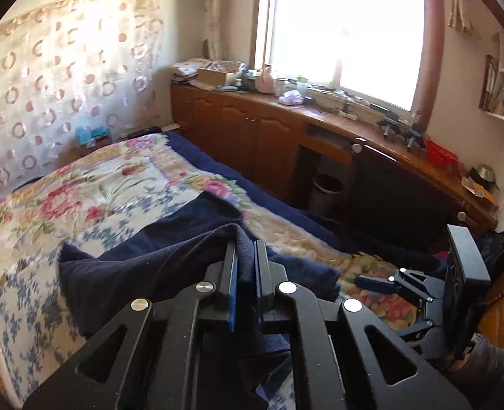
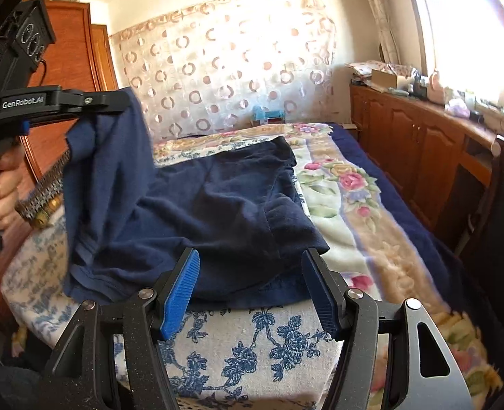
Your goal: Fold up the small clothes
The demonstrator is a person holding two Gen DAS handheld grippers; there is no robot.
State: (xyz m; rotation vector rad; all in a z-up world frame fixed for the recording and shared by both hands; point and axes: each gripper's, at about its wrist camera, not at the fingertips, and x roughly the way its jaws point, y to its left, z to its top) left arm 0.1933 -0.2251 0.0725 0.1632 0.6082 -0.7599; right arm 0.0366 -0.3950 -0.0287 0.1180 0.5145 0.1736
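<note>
So we judge the fold half done: our left gripper (image 2: 122, 100) pinches a lifted edge of the navy garment (image 2: 224, 205) on the bed (image 2: 371, 212), while our right gripper (image 2: 252, 290) gapes empty beside it.

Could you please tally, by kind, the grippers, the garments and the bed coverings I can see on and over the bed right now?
Grippers: 2, the left gripper shut on the cloth and the right gripper open.
Garments: 1, the navy garment, one edge lifted.
Bed coverings: 2, the floral blanket and the blue-flowered white cloth.
Total: 5.
</note>
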